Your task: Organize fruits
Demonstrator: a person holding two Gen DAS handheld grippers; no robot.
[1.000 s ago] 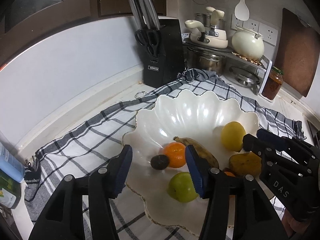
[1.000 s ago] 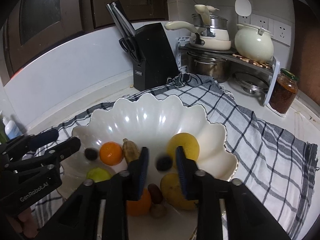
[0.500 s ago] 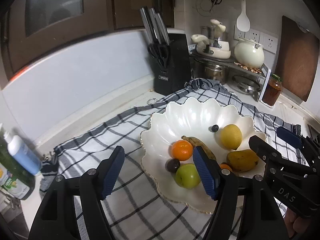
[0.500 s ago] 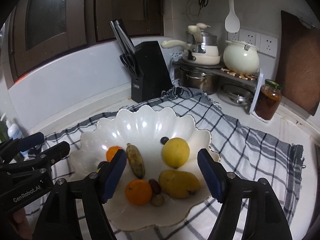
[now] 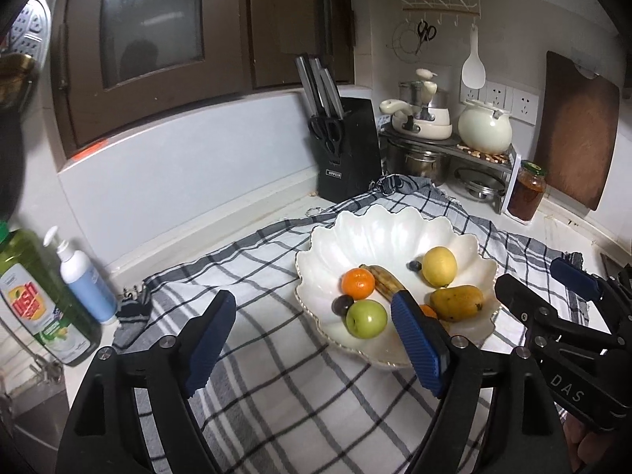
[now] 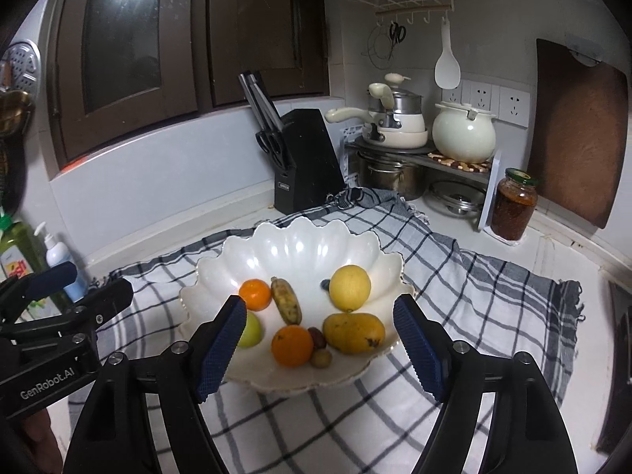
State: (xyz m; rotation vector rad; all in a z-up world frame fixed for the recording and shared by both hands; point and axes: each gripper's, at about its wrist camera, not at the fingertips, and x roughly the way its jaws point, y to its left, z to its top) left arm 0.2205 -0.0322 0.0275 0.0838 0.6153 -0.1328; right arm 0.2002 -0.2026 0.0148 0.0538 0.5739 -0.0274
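Observation:
A white scalloped bowl sits on a checked cloth and holds several fruits: a lemon, a mango, a spotted banana, two oranges, a green apple, a dark plum and a small dark berry. My left gripper is open and empty, held back over the cloth left of the bowl. My right gripper is open and empty, above the bowl's near rim. Each gripper also shows in the other's view.
A black knife block stands behind the bowl. A rack with pots and a cream kettle and a jar are at the back right. Soap bottles stand at the left by the sink edge.
Both grippers have pulled back and up from the bowl. The right gripper, nearly shut around a small dark berry, opened wide and left the berry in the bowl by the lemon.

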